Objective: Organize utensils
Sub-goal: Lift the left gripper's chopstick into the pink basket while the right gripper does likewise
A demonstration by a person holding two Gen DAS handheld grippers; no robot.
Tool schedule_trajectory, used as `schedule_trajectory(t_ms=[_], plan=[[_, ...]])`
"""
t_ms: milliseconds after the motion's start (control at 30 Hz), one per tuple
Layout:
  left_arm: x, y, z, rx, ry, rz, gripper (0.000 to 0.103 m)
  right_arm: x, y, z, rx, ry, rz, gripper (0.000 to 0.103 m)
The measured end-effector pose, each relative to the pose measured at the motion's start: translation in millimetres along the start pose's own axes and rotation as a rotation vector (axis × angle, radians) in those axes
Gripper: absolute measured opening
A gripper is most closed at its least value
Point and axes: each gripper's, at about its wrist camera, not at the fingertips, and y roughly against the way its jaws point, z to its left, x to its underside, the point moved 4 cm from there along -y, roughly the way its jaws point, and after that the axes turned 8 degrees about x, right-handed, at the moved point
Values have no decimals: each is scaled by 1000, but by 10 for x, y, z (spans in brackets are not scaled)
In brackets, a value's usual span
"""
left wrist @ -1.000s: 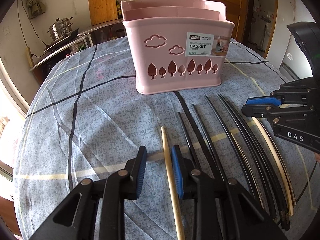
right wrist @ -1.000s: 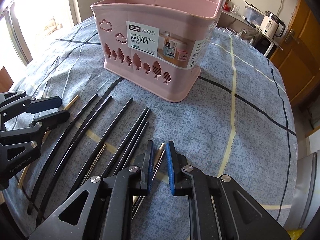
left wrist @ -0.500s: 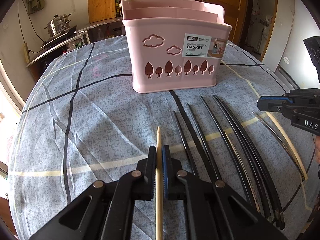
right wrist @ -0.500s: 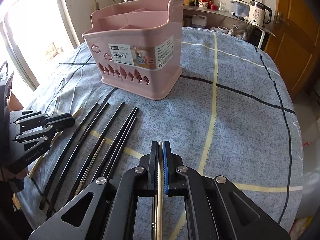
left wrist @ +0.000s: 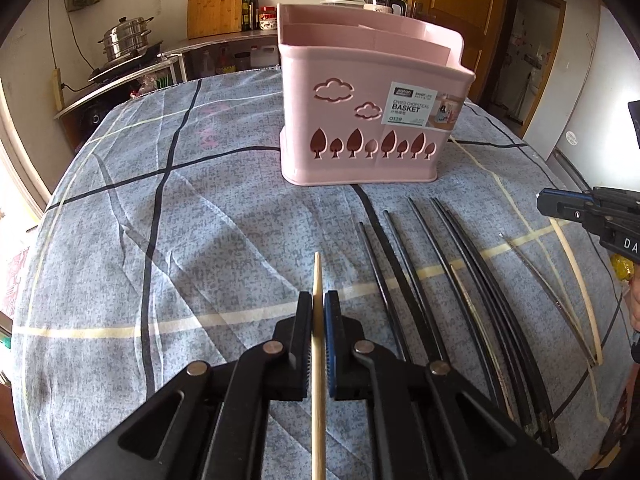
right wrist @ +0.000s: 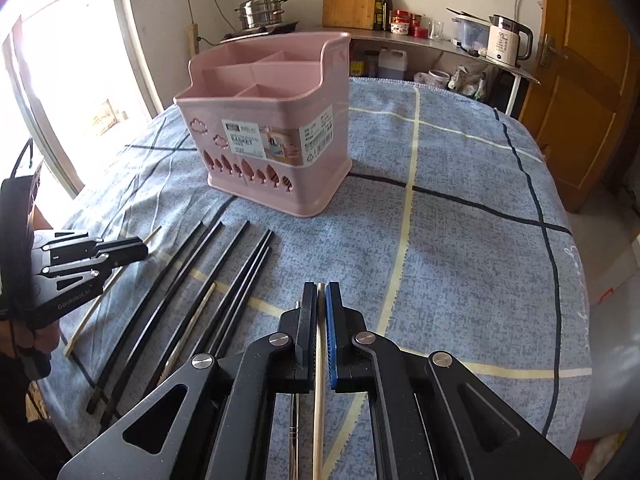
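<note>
1. Table with a blue-grey checked tablecloth carries everything.
2. Pink divided chopstick basket stands upright on the cloth toward the far side, ahead of both grippers and well apart from them. The right wrist view shows its inner compartments; nothing visible inside.
3. Row of black chopsticks lies flat on the cloth between the two grippers, tips pointing roughly at the basket. One thin pale-tipped stick lies among them.
4. Left gripper is clamped on a light wooden chopstick. The stick runs straight down the gap between the pads, its tip poking out ahead toward the basket, its rear end running back under the gripper body.
5. Right gripper is closed on a second light chopstick with a metal-coloured tip, held the same way, in line with the fingers.
6. A thin metal chopstick lies just left of the held one, under the right gripper; whether it's gripped, cannot tell.
</note>
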Motion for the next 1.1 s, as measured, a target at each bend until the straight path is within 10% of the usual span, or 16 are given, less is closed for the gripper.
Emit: schedule_trajectory(t_ms=[567, 1100], plan=[[-491, 1173, -214, 85, -57, -241, 6, -440, 999, 35, 5, -5, -252, 4], [-847, 1440, -352, 137, -93, -306, 6, -746, 1309, 193, -15, 5, -353, 4]])
